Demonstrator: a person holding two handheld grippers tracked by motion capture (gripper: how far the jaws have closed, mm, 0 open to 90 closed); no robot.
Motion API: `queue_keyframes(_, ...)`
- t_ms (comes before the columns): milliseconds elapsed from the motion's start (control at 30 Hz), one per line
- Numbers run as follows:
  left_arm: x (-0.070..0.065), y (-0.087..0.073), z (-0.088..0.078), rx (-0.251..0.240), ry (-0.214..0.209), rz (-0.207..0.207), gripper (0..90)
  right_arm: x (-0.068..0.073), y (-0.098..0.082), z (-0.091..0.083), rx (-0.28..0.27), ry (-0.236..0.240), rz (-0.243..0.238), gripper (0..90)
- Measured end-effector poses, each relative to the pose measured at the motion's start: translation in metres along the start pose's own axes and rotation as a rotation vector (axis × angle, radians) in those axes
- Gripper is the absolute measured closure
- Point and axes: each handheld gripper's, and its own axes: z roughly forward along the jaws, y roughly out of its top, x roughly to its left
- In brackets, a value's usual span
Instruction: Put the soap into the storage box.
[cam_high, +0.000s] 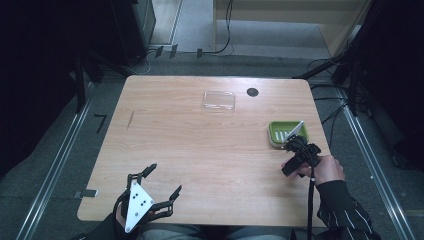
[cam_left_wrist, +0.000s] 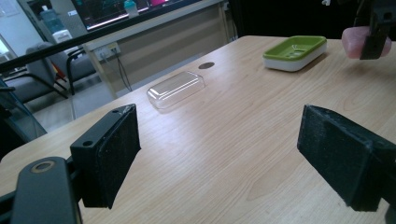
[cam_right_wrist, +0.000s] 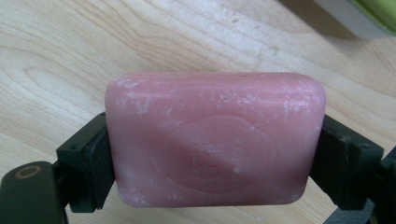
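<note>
1. Left tool (cam_high: 162, 183): stood released, its 2 black foam-faced jaws spread wide, well apart from the soap dish on the near-left part of the desk (cam_high: 200, 150). It grasped nothing; probably parked in reserve.

2. Lid (cam_high: 219, 100): clear plastic, rectangular with rounded corners, shallow. It lay flat on the pale wood-grain top, well to the left of the soap dish and farther from the person, presumably set aside to leave the dish open.

3. Grommet (cam_high: 252, 92): small dark round disc, just beyond the lid, left of the soap dish.

4. Soap dish (cam_high: 280, 132): green ribbed tray on a white base, near the right edge.

5. Right tool (cam_high: 296, 146): clenched on the soap bar (cam_right_wrist: 215, 140), jaws pressing its 2 short ends. It hung just beside the dish's near edge, judged ready for placing. Bar: pink, waxy, rounded rectangle, scuffed white, faint oval stamp.
</note>
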Motion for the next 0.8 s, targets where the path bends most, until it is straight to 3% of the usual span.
queue_keyframes(800, 0.0, 0.0, 0.0, 0.001, -0.001, 0.0, 13.6, -0.013, 0.017, -0.01, -0.016, 0.002, 0.012, 13.7)
